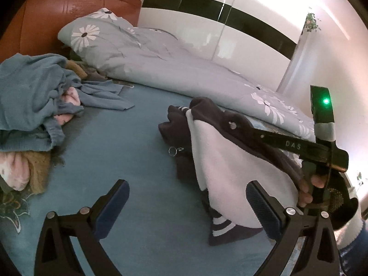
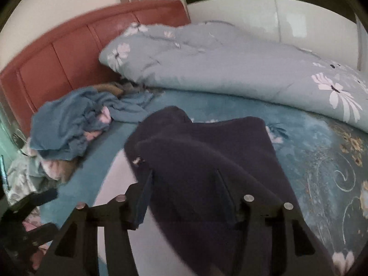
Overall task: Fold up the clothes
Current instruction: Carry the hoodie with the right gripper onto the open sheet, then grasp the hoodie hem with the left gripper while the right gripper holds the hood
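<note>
Leftmost, a heap of blue-grey clothes point(image 1: 34, 96) is seen bunched on the teal bed sheet point(image 1: 128, 161), with pink and tan pieces caught under it. Nearer the middle of the left wrist view, the left gripper point(image 1: 187, 204) is held with its jaws spread wide over bare sheet; nothing is gripped between its fingers point(image 1: 115, 204), though the right-hand pad stands just beside the pale lining of the dark jacket point(image 1: 230, 172).

The jacket is laid across the sheet right of centre, its white fleece inside turned up, a striped cuff at the near end and a zipper pull showing at its left edge. Its long axis is run from the near right corner away toward the folded floral quilt point(image 1: 174, 69) at the back.

Farther right, the right gripper point(image 2: 184, 197) is seen reaching in from the side over the jacket. In its own blurred view the jaws are parted about halfway, and dark cloth is draped between and in front of them; whether the pads press on it cannot be told.

Behind everything, a reddish headboard point(image 2: 59, 55) and a white wardrobe point(image 1: 230, 27) are seen.
</note>
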